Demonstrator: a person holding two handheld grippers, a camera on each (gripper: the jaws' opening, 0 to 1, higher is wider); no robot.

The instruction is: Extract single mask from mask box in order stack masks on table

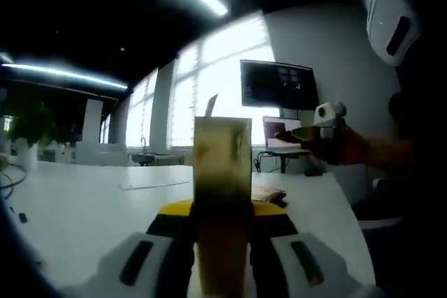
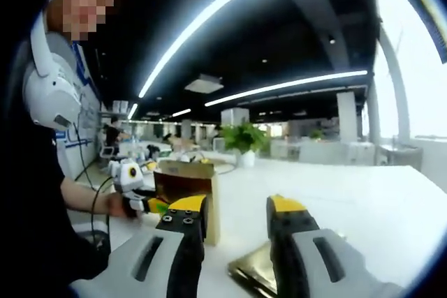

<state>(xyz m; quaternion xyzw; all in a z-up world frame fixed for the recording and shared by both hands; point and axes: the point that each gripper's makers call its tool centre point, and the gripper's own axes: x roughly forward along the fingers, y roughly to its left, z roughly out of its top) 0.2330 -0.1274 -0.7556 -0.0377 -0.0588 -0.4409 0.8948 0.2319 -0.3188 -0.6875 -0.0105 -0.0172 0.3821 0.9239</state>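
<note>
Box (image 1: 222, 193) standing upright is being clamped between my left gripper's (image 1: 222, 242) jaws; my right gripper (image 2: 237, 222) is hovering spread and empty just beside it (image 2: 187, 197), nearer a dark flat packet (image 2: 255, 273) lying on the table (image 2: 363, 200)

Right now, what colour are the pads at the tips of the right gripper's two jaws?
Yellow, on black jaws with grey bodies. The right gripper shows this best in the right gripper view.

Lighting: ceiling light strips (image 2: 230, 5) and blown-out windows (image 1: 216, 82) behind. Backlit mask box (image 1: 222, 200) reads dark and soft, too close for focus. White tabletop (image 1: 84, 207) bright. Fisheye bends lines toward edges; person's clothing underexposed.
</note>
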